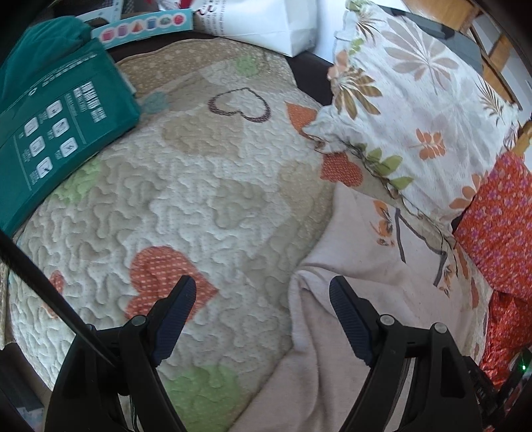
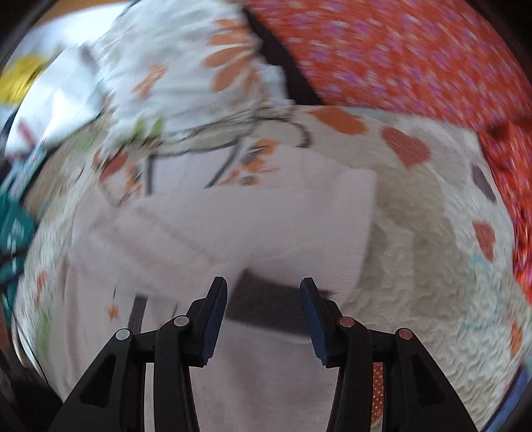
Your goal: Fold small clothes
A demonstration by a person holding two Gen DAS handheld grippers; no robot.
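A pale pink garment (image 1: 335, 299) with an orange and grey print lies on the quilted bedspread (image 1: 186, 199), at the lower right of the left wrist view. My left gripper (image 1: 262, 289) hangs open above its left edge, one finger over the quilt and one over the cloth, nothing between them. The right wrist view is blurred. There the same pink garment (image 2: 239, 219) lies partly folded, with a dark band near its lower edge. My right gripper (image 2: 264, 289) stands open just above that band, holding nothing.
A floral pillow (image 1: 415, 109) lies behind the garment, with red patterned cloth (image 1: 498, 226) to its right. A teal bag (image 1: 50, 133) and a white paper bag (image 1: 276, 23) sit at the far left and back. Red cloth (image 2: 415, 59) fills the right view's top.
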